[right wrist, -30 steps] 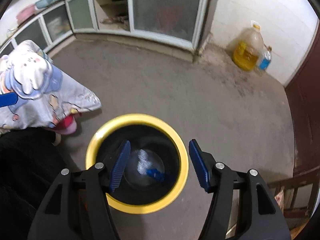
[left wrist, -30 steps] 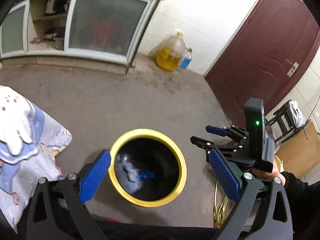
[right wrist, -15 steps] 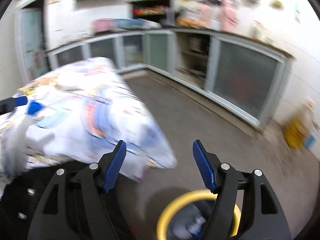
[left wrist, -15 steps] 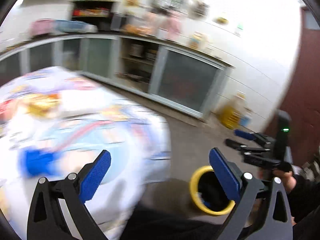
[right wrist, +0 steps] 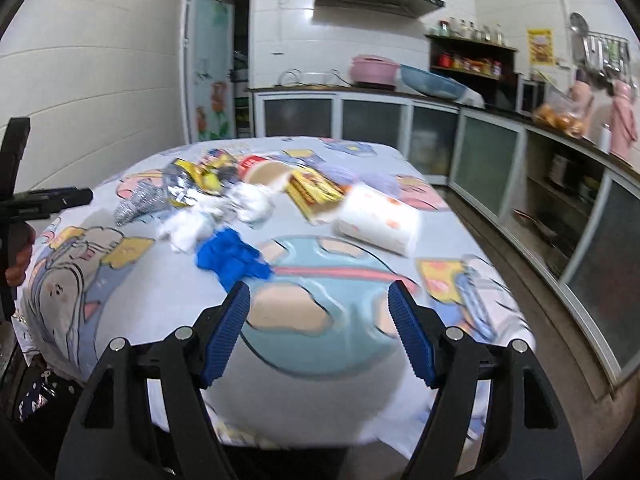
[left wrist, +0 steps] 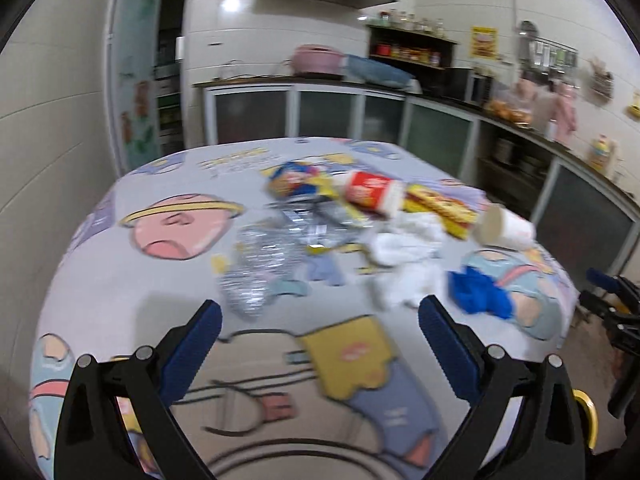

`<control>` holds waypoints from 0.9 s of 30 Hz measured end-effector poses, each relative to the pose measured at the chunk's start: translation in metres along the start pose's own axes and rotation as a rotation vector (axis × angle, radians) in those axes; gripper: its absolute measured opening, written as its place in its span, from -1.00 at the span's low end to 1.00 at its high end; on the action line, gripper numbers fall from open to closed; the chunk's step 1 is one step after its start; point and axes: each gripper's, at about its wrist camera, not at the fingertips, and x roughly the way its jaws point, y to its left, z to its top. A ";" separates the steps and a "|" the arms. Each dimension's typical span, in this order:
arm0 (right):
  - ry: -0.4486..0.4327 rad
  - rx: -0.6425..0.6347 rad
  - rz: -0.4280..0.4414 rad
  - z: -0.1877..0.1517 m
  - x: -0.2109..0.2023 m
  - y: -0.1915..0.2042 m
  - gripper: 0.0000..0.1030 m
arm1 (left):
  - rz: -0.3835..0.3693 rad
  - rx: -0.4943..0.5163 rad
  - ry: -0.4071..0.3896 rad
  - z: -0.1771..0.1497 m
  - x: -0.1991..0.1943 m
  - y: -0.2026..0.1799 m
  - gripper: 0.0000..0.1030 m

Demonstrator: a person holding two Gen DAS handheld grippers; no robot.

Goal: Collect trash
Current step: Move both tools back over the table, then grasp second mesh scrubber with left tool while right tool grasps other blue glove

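- The right tool (right wrist: 318,330) has its jaws spread, with nothing between the pads; they have just been opening. It hovers off the near edge of the bench (right wrist: 360,412).
- The left tool (left wrist: 320,346) is likewise spread and empty, above the near part of the bench.
- Step in hand, as judged: both tools are unloaded and face the litter, so this is the approach for the next pickup, with no item gripped yet.
- The trash lies in a loose heap across the middle of the bench, toward the far edge.
- Nearest the right tool is a crumpled blue glove (right wrist: 230,258), just beyond the left pad.
- Touching the glove on its far side is crumpled white tissue (right wrist: 188,232).
- A white paper cup (right wrist: 378,220) lies on its side toward the right edge, apart from the glove.
- Further back lie a yellow wrapper (right wrist: 314,192), a red-and-white cup (right wrist: 262,170) on its side, and a crushed clear bottle (left wrist: 264,264) toward the left edge.
- The next move calls for advancing one tool over a single item, most likely the glove, and closing on it alone.
- Obstruction: the tissue lies against the glove and may be caught with it. The cloth cover on the bench is soft and may bunch under the pads.
- The yellow bin rim (left wrist: 586,416) shows low beside the right edge of the bench.
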 end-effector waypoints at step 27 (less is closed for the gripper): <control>0.118 -0.129 0.163 0.016 0.099 0.062 0.40 | 0.056 -0.090 0.198 0.009 0.106 0.041 0.85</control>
